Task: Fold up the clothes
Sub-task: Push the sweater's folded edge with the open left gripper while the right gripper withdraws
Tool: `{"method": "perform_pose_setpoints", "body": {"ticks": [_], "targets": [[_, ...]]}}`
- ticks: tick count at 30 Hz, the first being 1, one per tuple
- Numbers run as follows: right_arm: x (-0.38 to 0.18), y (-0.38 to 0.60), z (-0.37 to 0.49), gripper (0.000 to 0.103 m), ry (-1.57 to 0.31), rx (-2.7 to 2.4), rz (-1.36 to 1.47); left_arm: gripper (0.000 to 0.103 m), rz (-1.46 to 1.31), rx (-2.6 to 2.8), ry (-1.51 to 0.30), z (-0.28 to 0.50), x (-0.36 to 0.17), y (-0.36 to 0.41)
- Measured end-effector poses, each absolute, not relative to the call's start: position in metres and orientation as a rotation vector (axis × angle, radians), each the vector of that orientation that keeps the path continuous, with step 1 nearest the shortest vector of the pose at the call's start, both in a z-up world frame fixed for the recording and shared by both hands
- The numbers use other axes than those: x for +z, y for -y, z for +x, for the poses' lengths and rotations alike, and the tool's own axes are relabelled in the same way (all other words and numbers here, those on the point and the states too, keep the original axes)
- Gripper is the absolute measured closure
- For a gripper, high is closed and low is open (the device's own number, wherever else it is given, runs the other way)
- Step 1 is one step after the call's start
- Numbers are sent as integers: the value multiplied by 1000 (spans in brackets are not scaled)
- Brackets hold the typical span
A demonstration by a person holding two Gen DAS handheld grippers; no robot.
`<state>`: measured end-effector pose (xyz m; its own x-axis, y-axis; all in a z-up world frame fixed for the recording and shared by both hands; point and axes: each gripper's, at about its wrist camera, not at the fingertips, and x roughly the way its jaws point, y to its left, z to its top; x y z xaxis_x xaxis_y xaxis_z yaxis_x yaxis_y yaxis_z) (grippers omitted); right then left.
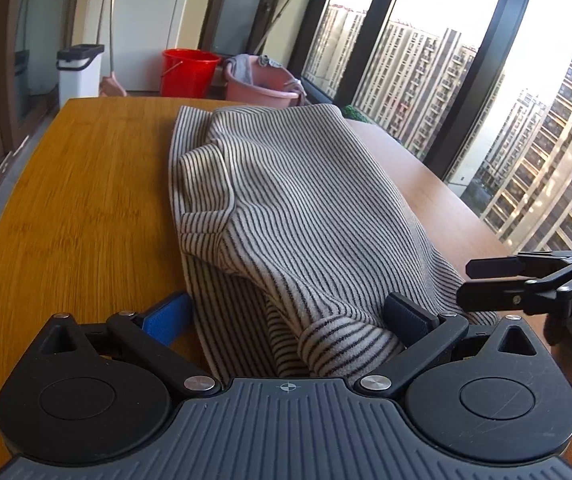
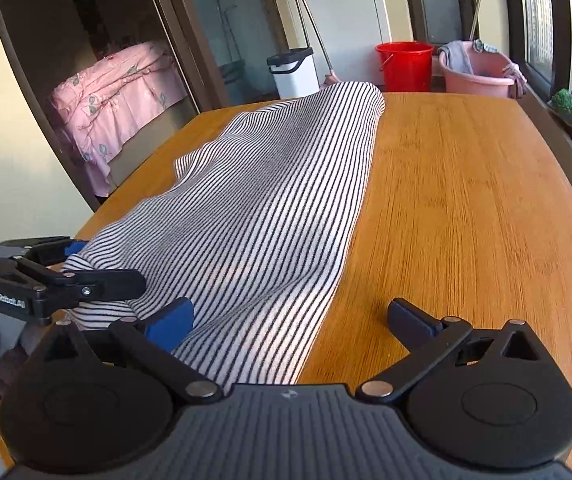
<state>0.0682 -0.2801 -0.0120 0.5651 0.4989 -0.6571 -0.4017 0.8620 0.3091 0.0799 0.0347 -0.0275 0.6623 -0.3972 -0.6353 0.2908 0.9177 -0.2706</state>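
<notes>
A black-and-white striped garment lies lengthwise on the wooden table, partly folded with a sleeve laid over its body. My left gripper is open at the near end of the garment, with a bunched cuff lying between its blue pads. My right gripper is open at the near right edge of the same garment; its left pad is over cloth, its right pad over bare table. Each gripper shows in the other's view, the right one and the left one.
Beyond the table's far end stand a red bucket, a pink basin with cloths and a white bin. A window wall runs along the right. A doorway to a room with pink bedding is at left.
</notes>
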Motion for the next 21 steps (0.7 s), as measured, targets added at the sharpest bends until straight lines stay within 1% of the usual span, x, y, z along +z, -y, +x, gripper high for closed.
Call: {"method": "perform_pose_setpoints", "body": {"ticks": [1, 2, 3, 4, 5, 6, 8, 10, 13, 15, 21], "targets": [[-8, 287, 62, 7, -786, 526, 146, 0, -149, -389, -748, 80, -28, -34], [0, 286, 49, 12, -721, 516, 65, 0, -151, -388, -745, 79, -28, -34], [8, 283, 35, 14, -648, 504, -32, 0, -153, -387, -742, 79, -28, -34], [13, 278, 23, 18, -592, 495, -123, 0, -154, -386, -742, 79, -28, -34], [18, 270, 11, 26, -543, 506, -211, 0, -160, -386, -744, 80, -27, -35], [22, 261, -2, 31, -494, 520, -299, 0, -170, -385, -745, 80, -26, -35], [26, 244, -21, 46, -445, 556, -417, 0, -194, -389, -747, 82, -26, -38], [25, 225, -35, 55, -405, 622, -533, 0, -215, -409, -758, 84, -25, -42], [17, 195, -49, 56, -367, 724, -682, 0, -349, -413, -796, 93, -22, -63], [11, 176, -53, 57, -331, 768, -766, 0, -417, -360, -768, 95, -16, -83], [-13, 135, -53, 56, -260, 843, -947, 0, -251, -275, -617, 72, 15, -103]]}}
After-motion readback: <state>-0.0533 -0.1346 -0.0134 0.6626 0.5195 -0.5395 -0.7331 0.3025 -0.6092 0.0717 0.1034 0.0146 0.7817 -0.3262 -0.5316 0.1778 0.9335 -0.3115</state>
